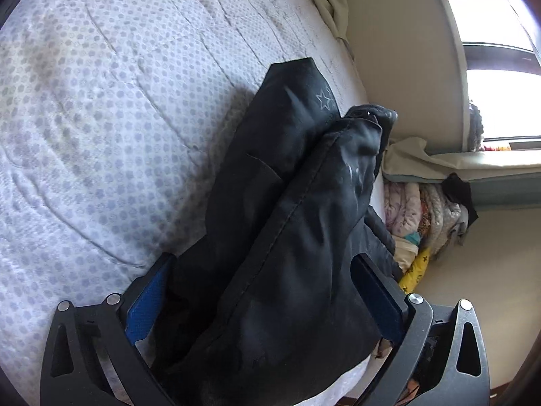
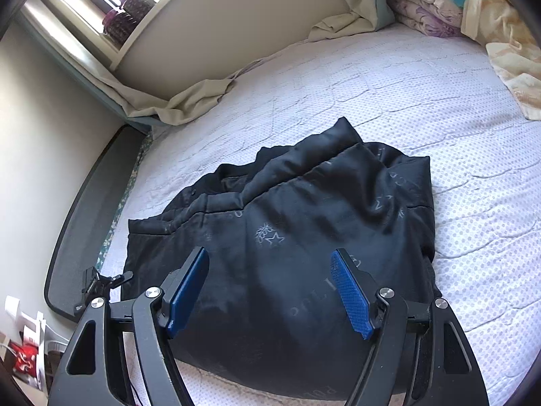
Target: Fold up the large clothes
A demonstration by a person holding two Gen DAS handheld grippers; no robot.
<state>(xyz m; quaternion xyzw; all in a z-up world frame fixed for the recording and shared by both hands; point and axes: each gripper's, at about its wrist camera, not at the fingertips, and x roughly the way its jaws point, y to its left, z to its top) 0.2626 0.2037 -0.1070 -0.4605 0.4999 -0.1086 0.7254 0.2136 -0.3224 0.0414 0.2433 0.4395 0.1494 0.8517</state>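
On the mattress (image 2: 405, 101), black garment (image 2: 287, 253) under right tool (image 2: 270, 264) (left tool (image 1: 267, 270) straddles it), both wide.

Premises: a bedroom in a private home. Ahead of and beneath the right gripper (image 2: 270, 291) lies a wide mattress under a white quilted cover printed with small grey-blue dots (image 2: 422, 108). Beyond the gripper, along the far edge, a loose cream sheet (image 2: 189, 103) is bunched against a plain beige wall. To its far right, folded floral quilts and blankets (image 2: 436, 3) are stacked. To its far left, a bright window with a ledge holding dark purple-lidded jars (image 2: 126, 15). Black printed garment (image 2: 304, 237) spread directly under the gripper
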